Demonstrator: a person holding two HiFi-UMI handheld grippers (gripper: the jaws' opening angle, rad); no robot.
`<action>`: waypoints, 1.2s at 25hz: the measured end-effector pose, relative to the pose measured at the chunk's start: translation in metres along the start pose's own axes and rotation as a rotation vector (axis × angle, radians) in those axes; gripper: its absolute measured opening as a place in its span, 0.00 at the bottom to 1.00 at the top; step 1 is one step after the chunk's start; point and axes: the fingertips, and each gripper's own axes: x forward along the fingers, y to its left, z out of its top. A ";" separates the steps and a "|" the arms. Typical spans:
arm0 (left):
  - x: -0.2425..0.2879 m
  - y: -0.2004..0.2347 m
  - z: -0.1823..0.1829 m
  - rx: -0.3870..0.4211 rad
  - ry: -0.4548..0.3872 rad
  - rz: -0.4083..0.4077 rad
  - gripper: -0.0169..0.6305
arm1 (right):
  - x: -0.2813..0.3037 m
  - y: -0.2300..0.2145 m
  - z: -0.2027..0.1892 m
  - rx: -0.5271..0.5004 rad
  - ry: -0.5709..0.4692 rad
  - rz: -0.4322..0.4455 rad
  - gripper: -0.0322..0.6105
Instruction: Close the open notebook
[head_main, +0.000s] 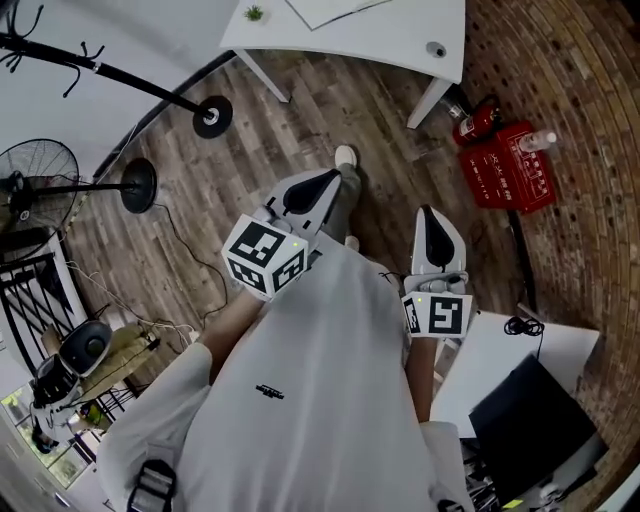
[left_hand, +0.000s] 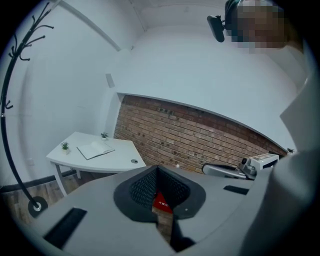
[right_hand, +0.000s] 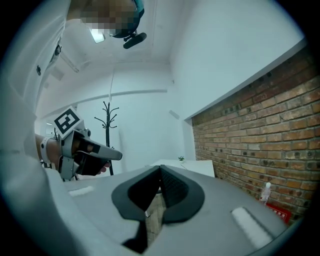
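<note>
1. The left tongs (left_hand: 157, 169) are pressed together with nothing in them, held over the wooden floor (head_main: 270, 130).
2. The right tongs (right_hand: 160, 169) are also together and empty.
3. The open notebook (left_hand: 95, 149) lies on the white surface (left_hand: 120, 162), well apart from both tongs.

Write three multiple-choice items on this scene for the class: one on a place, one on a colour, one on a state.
1. Where does the open notebook lie?
A on a chair
B on the white table, near the small potted plant
C on a shelf

2. What colour is the box by the brick wall?
A blue
B green
C red

3. How do the jaws of the right gripper stand?
A together, with nothing between them
B wide apart
C clamped on the notebook

Key: 1 B, the left gripper view shows it on the tabletop; 2 C, the head view shows it red; 3 A, the right gripper view shows the tips meeting.
</note>
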 end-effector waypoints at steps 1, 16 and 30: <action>0.008 0.003 0.000 -0.005 0.001 -0.009 0.04 | 0.005 -0.005 -0.002 -0.004 0.007 -0.009 0.07; 0.159 0.137 0.102 -0.091 -0.013 0.011 0.04 | 0.210 -0.118 0.032 0.021 0.082 -0.005 0.07; 0.264 0.220 0.184 -0.110 -0.031 0.058 0.04 | 0.398 -0.198 0.056 0.129 0.097 0.091 0.07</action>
